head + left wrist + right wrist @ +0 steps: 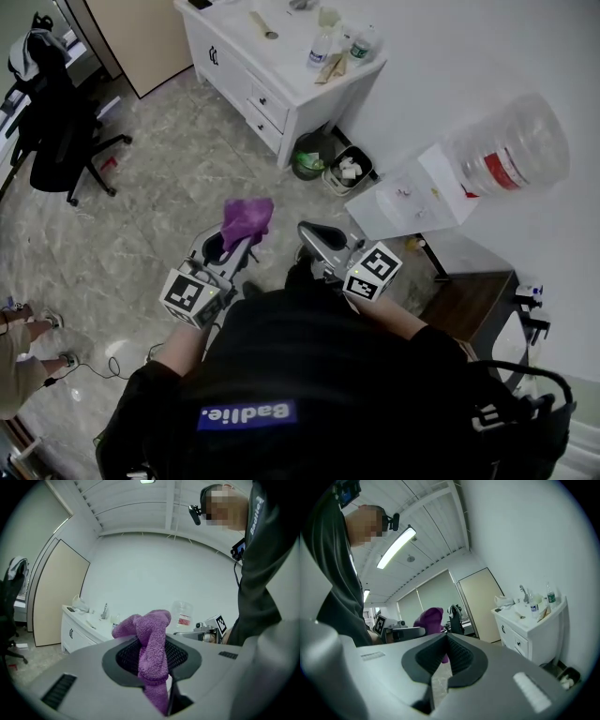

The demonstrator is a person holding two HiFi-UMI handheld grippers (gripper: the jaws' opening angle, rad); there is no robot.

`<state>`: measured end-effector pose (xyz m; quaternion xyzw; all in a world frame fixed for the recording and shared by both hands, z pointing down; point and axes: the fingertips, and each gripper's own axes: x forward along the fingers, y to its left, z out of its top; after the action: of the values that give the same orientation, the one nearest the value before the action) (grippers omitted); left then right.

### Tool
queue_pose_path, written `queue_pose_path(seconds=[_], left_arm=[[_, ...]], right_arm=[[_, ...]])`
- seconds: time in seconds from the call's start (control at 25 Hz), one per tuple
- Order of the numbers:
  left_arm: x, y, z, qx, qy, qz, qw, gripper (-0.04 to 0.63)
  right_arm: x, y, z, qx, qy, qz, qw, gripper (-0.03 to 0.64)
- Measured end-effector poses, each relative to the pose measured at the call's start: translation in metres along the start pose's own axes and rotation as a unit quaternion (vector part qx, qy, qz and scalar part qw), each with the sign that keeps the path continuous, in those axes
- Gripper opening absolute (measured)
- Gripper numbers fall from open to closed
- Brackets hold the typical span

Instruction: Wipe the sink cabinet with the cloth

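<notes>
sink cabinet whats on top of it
On the sink cabinet stand two bottles at its near end, with a faucet and a white bundle further back. The top's far end is cut off in the head view.

The head view looks steeply down, the sink cabinet [272,84] well ahead. Both gripper views face that cabinet from low down, tilted upward, well apart from it.

light: bright, even, ceiling tube [396,548] | shadows: soft | gripper views: fisheye, dark vignetted corners | focus: sharp
</notes>
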<state>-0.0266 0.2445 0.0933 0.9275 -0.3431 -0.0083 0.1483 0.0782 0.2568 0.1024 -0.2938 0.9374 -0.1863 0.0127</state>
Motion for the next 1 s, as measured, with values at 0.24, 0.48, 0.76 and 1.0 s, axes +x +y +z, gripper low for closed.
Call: queue_pose_path(seconds=[0.24, 0.48, 0.76, 1.0], left_arm=[[0.058, 0.034, 0.012, 0.008, 0.008, 0.025, 0.9996, 0.103], [0.136, 0.072, 0.027, 0.01, 0.009, 0.062, 0.998, 0.103], [0.192, 0.123, 0.04, 0.009, 0.0, 0.117, 0.9931, 0.103], [0.195, 0.18, 0.043, 0.016, 0.009, 0.129, 0.9914, 0.103]], right_arm=[[0.026, -0.067, 0.022, 0.004, 0.0, 0.028, 1.0, 0.002], [0.051, -0.154, 0.055, -0.023, 0.016, 0.07, 0.997, 0.002], [0.068, -0.227, 0.047, 0.014, 0.054, 0.086, 0.995, 0.002], [0.107, -0.237, 0.028, 0.027, 0.085, 0.086, 0.992, 0.002]])
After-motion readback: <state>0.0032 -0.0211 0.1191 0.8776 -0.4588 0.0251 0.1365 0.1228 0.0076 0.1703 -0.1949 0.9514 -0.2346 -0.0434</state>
